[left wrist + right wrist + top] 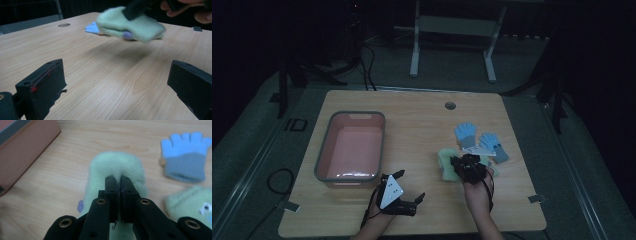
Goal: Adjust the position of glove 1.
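A basin (351, 147) is set on the left half of the bench (422, 120). Two gloves (465, 133) (493, 146) are laid side by side on the right half, with a mitten (447, 162) found just before them, nearer the person.

Dim lab, wooden table (422, 115), floor cables (367, 70), metal stand (452, 40)

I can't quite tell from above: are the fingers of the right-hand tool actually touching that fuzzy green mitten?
Touching. In the right gripper view, the right gripper has its fingers closed, pinching the green mitten fabric between them.
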Demonstrator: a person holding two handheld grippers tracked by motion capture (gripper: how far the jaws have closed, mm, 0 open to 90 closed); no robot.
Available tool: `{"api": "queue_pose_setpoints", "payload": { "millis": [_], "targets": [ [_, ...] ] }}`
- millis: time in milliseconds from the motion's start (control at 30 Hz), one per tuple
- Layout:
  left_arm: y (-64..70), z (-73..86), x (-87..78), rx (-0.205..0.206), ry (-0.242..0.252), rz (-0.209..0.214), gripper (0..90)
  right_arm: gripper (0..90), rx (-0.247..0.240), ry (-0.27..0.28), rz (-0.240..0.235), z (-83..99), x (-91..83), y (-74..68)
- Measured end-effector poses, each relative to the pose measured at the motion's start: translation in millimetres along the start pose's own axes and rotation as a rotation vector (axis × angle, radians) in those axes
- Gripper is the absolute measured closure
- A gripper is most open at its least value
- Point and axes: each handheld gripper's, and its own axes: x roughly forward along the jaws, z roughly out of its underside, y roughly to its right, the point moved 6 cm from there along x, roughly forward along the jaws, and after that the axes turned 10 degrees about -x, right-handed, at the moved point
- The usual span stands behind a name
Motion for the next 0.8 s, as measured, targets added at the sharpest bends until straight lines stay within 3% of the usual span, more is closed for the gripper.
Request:
{"api": "queue_pose_setpoints", "payload": {
  "millis": [267,533,800],
  "targets": [
    [1.0,0.1,0.3,0.005,-0.001,0.001,1.7,86.1,0.038,-0.038,0.021,29.1,10.7,-1.0],
    [1.0,0.1,0.2,0.005,-0.001,0.002,1.7,85.7,0.022,-0.079,0.057,46.4,28.0,-1.5],
    [0.9,0.1,0.2,0.004,-0.002,0.004,1.7,74.1,-0.007,-0.067,0.061,50.5,34.1,-0.5]
  ]
}}
